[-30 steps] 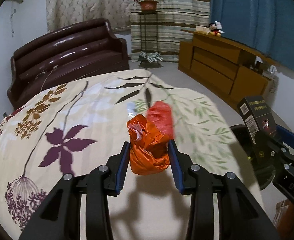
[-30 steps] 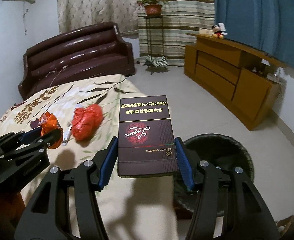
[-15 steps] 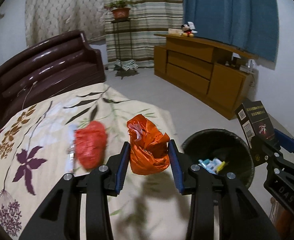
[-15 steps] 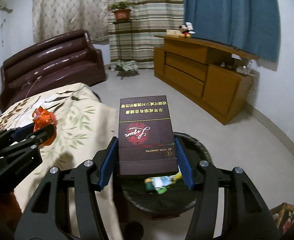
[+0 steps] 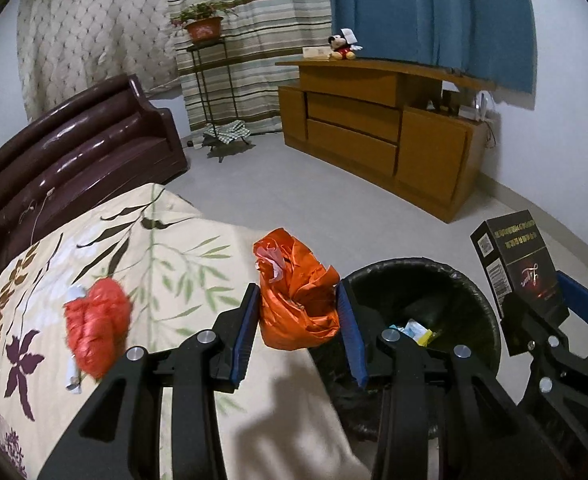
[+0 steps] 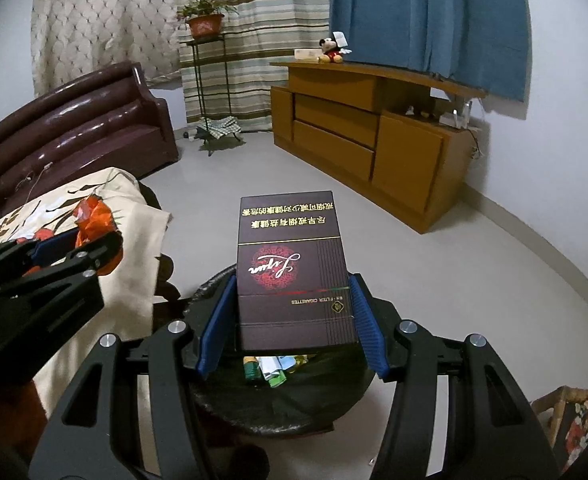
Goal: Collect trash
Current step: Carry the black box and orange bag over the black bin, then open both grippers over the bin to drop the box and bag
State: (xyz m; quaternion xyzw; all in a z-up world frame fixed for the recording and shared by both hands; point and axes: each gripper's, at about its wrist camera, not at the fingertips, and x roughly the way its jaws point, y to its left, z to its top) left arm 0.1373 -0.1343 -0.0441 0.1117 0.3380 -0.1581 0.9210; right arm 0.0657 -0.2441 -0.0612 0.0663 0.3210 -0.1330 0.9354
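Bedspread's red wad (image 5: 96,334) only in left view; jaws clamping orange bag (image 5: 296,308) and cigarette carton (image 6: 294,276).

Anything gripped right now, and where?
Left gripper pinches the crumpled orange plastic bag at its sides; right gripper clamps the cigarette carton by its long edges.

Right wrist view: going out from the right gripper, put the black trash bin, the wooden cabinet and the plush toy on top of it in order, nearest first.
1. Black trash bin: directly below the right gripper, which holds the dark cigarette box over it.
2. Wooden cabinet: across the floor, ahead and to the right.
3. Plush toy: on the cabinet's top at its far end, by the blue curtain.
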